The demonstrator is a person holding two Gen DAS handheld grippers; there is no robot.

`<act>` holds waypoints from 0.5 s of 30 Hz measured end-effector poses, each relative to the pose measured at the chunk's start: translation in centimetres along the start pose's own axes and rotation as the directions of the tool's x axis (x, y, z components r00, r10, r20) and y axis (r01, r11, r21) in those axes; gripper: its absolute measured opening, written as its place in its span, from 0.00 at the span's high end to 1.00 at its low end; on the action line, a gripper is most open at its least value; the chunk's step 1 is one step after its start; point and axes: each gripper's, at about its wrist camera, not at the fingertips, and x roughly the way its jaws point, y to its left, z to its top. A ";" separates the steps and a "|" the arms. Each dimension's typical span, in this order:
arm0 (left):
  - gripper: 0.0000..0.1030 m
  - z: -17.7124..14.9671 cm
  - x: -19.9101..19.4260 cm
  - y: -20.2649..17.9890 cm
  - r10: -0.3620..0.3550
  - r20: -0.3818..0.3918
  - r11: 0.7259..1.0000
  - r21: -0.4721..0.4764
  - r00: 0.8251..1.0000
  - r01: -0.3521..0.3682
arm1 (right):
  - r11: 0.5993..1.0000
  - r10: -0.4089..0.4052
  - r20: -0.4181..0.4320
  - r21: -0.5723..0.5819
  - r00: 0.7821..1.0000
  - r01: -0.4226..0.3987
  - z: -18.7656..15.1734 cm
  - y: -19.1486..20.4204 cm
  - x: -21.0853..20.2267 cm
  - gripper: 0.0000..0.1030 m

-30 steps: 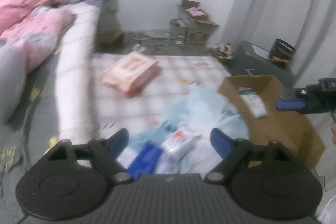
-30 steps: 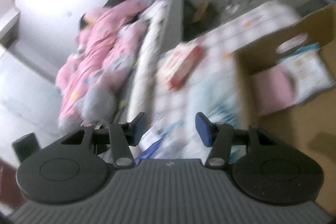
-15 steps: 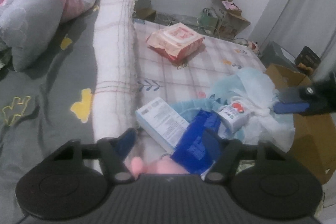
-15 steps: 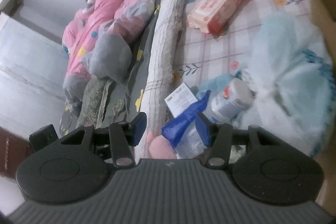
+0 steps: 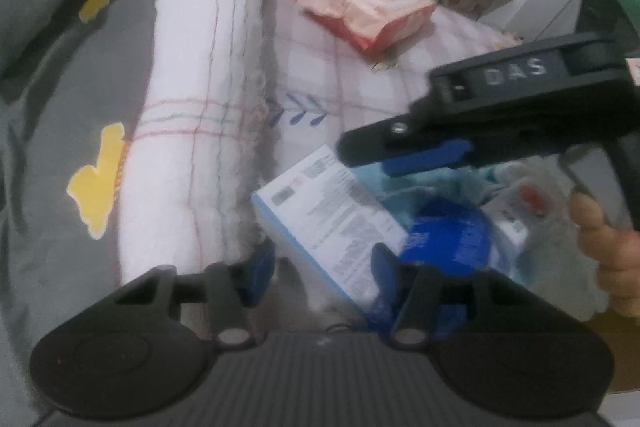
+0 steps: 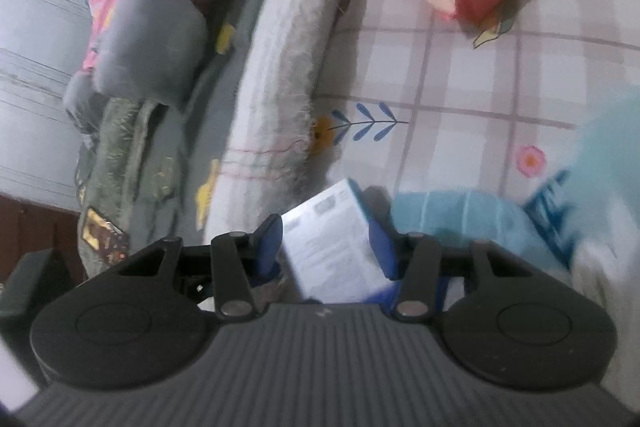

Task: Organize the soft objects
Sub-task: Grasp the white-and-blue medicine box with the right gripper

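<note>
Much of what I am seeing is smeared by blur, and my own gripper bodies are covering the bottom of both views. The near end of the white box with printed text [image 5: 332,223] is disappearing under my left gripper [image 5: 320,269]. In the left wrist view the blue pouch [image 5: 448,239] is half hidden behind the box and my right-hand finger. A small white carton with a red mark [image 5: 524,203] is too blurred to read. The light blue fabric [image 6: 460,223] is running out of frame on the right.

My left gripper's jaws are closing. The box's lower corner is sitting between them, nearer the right-hand pad. I cannot tell whether either pad is touching it yet.

My right gripper [image 6: 326,247] is also closing, with the same box lying between its pads. The right-hand pad is looking tight against the box edge and the left-hand pad just beside it, but I cannot tell whether they are pressing.

The box is lying on the checked sheet [image 6: 460,75], close beside the rolled white blanket [image 5: 208,75]. The pink tissue pack [image 5: 368,7] is lying well apart.
</note>
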 end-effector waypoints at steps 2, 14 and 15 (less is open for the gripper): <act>0.44 0.2 0.9 0.3 -0.004 -0.029 1.000 -0.011 1.000 0.003 | 1.000 0.003 -0.026 0.001 1.000 -0.003 0.5 -0.4 1.4 0.54; 0.40 0.9 1.3 -0.1 0.006 -0.015 1.000 -0.009 1.000 -0.006 | 0.999 0.042 -0.067 0.027 0.997 -0.040 0.9 -1.9 3.8 0.56; 0.41 1.1 1.1 -0.2 0.008 -0.005 1.000 -0.011 1.000 -0.008 | 0.998 0.046 -0.056 0.036 0.997 -0.044 0.9 -1.9 3.4 0.56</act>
